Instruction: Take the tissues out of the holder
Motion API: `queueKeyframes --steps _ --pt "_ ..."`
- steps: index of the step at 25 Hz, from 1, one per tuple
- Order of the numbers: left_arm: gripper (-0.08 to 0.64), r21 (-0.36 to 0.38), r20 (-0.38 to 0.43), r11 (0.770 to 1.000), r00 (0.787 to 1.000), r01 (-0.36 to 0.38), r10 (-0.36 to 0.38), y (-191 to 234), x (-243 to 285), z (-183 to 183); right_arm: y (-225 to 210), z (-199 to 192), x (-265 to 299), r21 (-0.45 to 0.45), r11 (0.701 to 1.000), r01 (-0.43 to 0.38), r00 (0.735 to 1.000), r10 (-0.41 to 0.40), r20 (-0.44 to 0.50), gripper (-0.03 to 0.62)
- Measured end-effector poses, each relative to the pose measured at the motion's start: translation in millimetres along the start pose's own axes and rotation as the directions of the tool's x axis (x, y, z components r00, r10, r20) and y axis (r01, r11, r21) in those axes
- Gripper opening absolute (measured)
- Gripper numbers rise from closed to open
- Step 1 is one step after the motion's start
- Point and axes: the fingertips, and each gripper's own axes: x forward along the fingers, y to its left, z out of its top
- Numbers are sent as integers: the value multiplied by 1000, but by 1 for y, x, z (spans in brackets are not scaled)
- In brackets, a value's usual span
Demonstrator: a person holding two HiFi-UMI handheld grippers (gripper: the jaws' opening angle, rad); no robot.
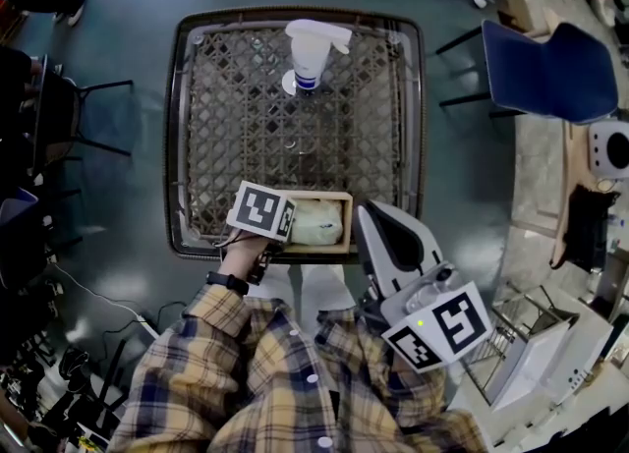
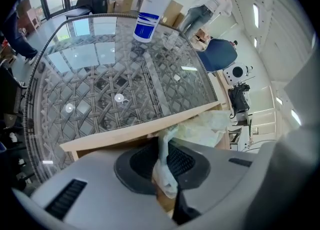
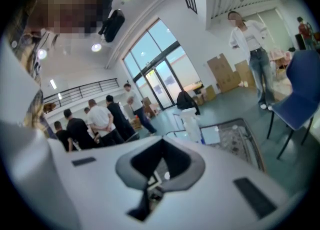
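Observation:
A light wooden tissue holder [image 1: 320, 195] stands at the near edge of the glass-topped wicker table [image 1: 246, 117], with pale tissues [image 1: 316, 222] inside. My left gripper [image 1: 269, 219] points steeply down over the holder's left end. In the left gripper view it [image 2: 167, 174] is shut on a twisted strand of tissue [image 2: 164, 159] that rises from the holder [image 2: 140, 131]; more crumpled tissue [image 2: 205, 126] lies behind it. My right gripper [image 1: 371, 213] hangs just off the table's near right edge, beside the holder, and its jaws [image 3: 155, 181] are shut with nothing in them.
A white spray bottle [image 1: 313, 53] stands at the table's far edge, centre. A blue chair [image 1: 550, 68] is to the right of the table, and a white device [image 1: 614, 151] sits on a counter further right. Cables [image 1: 88, 294] lie on the floor at left. Several people stand in the room.

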Motion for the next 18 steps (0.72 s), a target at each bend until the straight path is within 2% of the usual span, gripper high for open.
queueKeyframes --steps 8,14,18 --pt "42 12 51 999 998 32 -32 -10 -29 3 7 5 -4 -22 1000 -15 1000 15 9 9" --pt "43 18 134 999 990 46 -48 -15 -55 4 16 11 -5 -50 998 -29 999 30 11 9" --pt "41 33 219 998 974 46 -52 -20 -83 13 22 19 -7 -75 997 -34 999 36 22 9"
